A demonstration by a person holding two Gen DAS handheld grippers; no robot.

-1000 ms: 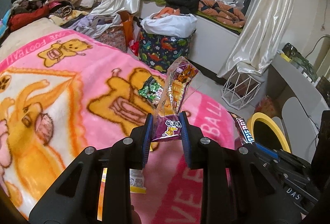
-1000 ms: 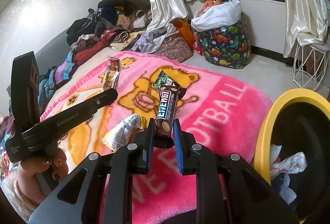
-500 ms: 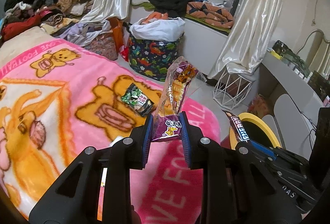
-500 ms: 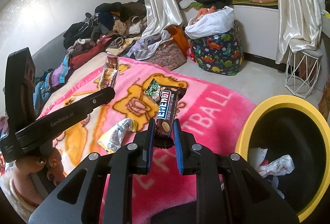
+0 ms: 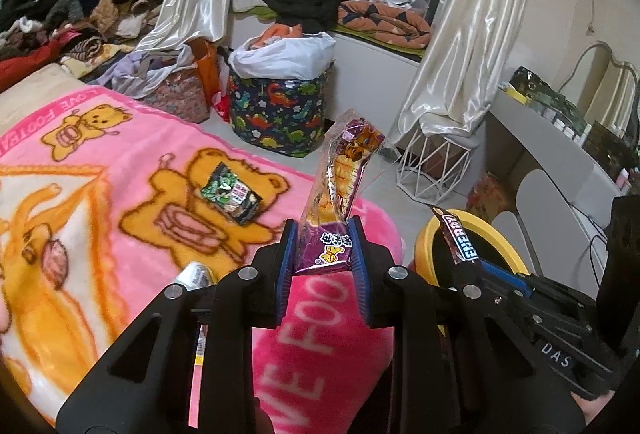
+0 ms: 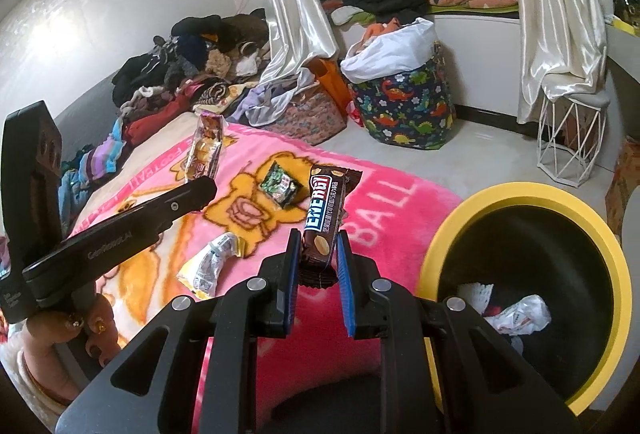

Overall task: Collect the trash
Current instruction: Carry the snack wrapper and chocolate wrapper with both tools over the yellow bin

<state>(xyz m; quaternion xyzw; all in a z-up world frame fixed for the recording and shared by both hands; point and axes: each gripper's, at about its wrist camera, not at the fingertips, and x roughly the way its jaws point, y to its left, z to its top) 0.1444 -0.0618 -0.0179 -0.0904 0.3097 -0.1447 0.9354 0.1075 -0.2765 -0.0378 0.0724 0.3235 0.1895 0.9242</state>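
My left gripper (image 5: pixel 323 234) is shut on the lower end of a purple and orange snack wrapper (image 5: pixel 340 182), which stands up above the pink blanket (image 5: pixel 120 138). My right gripper (image 6: pixel 317 244) is shut on a brown energy bar wrapper (image 6: pixel 324 214) held upright. The yellow-rimmed black bin (image 6: pixel 532 194) sits low at the right, beside the bed, with crumpled paper (image 6: pixel 516 314) inside. In the left wrist view the bin (image 5: pixel 500 234) shows behind the right gripper's bar (image 5: pixel 456 234). A green-black wrapper (image 6: pixel 280 182) and a white-yellow wrapper (image 6: pixel 208 266) lie on the blanket.
A dinosaur-print hamper (image 5: pixel 280 110) with a white bag stands on the floor beyond the bed. A white wire stool (image 6: pixel 568 142) stands under the curtain at the right. Clothes are piled (image 6: pixel 192 66) at the far left. A hand (image 6: pixel 60 346) holds the left gripper's handle.
Both grippers have moved right with their wrappers still held. The bin has come further into both views, and the blanket wrappers have slid left.
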